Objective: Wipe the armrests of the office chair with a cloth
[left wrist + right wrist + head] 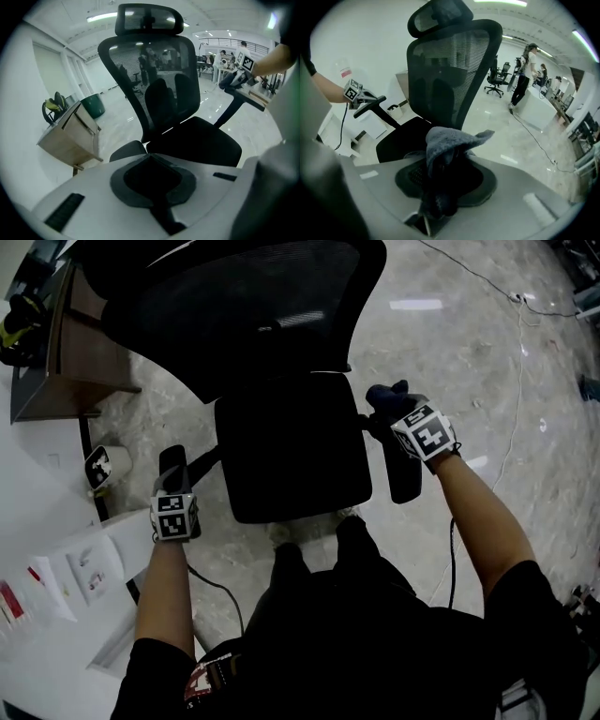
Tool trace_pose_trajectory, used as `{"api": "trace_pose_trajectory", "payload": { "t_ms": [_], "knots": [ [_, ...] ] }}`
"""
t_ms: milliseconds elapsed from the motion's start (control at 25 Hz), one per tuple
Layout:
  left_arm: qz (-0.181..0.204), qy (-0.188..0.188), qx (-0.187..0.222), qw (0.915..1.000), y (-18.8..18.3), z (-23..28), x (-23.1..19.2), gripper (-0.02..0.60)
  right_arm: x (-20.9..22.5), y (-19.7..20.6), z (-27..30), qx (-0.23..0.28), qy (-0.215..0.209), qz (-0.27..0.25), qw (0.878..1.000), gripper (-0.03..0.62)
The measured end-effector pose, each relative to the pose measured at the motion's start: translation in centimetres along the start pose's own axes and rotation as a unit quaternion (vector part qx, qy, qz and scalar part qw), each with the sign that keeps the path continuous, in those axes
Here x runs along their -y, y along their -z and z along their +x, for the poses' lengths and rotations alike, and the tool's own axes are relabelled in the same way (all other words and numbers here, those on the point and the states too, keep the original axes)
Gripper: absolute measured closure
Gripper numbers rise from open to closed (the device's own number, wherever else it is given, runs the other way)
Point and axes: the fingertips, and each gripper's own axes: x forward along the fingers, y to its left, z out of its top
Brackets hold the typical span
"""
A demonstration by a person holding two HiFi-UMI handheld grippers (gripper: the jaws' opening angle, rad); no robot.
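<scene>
**Poised for the first of 2 wipes**

The right gripper (396, 414) is clamped on a bunched dark grey terry cloth (449, 139), over the rear of the black mesh office chair's (291, 457) right armrest (405, 480), apparently ready to wipe. The left gripper (174, 486), closed and empty, sits on the left armrest (172, 459), probably to steady the chair.

Count, qty per item:
- Office chair (291, 456): 1.
- Armrests: 2, i.e. left armrest (173, 465) and right armrest (405, 474).
- Cloth (450, 140): 1.
- Tongs: 2, i.e. left tongs (152, 180) and right tongs (440, 187).
- Wooden cabinet (75, 352): 1.
- Green bin (95, 105): 1.
</scene>
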Motion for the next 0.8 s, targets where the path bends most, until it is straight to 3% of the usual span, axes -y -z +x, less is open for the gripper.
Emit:
{"api": "trace_pose_trajectory", "payload": {
  "t_ms": [80, 200, 360, 480, 560, 640, 720, 800],
  "knots": [
    [-0.032, 0.008, 0.013, 0.9994, 0.1, -0.1, 0.2, 0.586, 0.1, -0.6, 0.3, -0.013, -0.003, -0.013, 1.000, 0.485],
    [-0.081, 0.018, 0.031, 0.9961, 0.5, -0.1, 0.0, 0.586, -2.6, 3.5, -1.8, -0.039, -0.017, -0.018, 0.999, 0.494],
    [-0.081, 0.018, 0.045, 0.9955, 0.1, 0.2, -1.1, 0.586, -9.0, 11.4, -5.7, -0.065, -0.040, -0.010, 0.997, 0.500],
    [-0.080, 0.018, 0.047, 0.9955, -0.5, 0.8, -1.9, 0.586, -11.6, 13.3, -7.1, -0.059, -0.066, 0.033, 0.996, 0.500],
    [-0.083, 0.018, 0.044, 0.9954, -0.7, 1.0, -2.0, 0.586, -10.4, 12.1, -7.7, -0.024, -0.082, 0.075, 0.994, 0.499],
    [-0.087, 0.018, 0.043, 0.9952, -1.1, 1.3, -2.0, 0.586, -6.1, 8.6, -7.1, 0.028, -0.068, 0.095, 0.993, 0.499],
    [-0.089, 0.014, 0.043, 0.9950, -1.4, 1.6, -2.0, 0.586, -2.1, 3.9, -4.7, 0.056, -0.053, 0.064, 0.995, 0.499],
    [-0.094, 0.007, 0.041, 0.9947, -1.4, 1.6, -2.1, 0.586, -1.1, 0.9, -1.6, 0.034, -0.065, 0.016, 0.997, 0.499]
  ]
}}
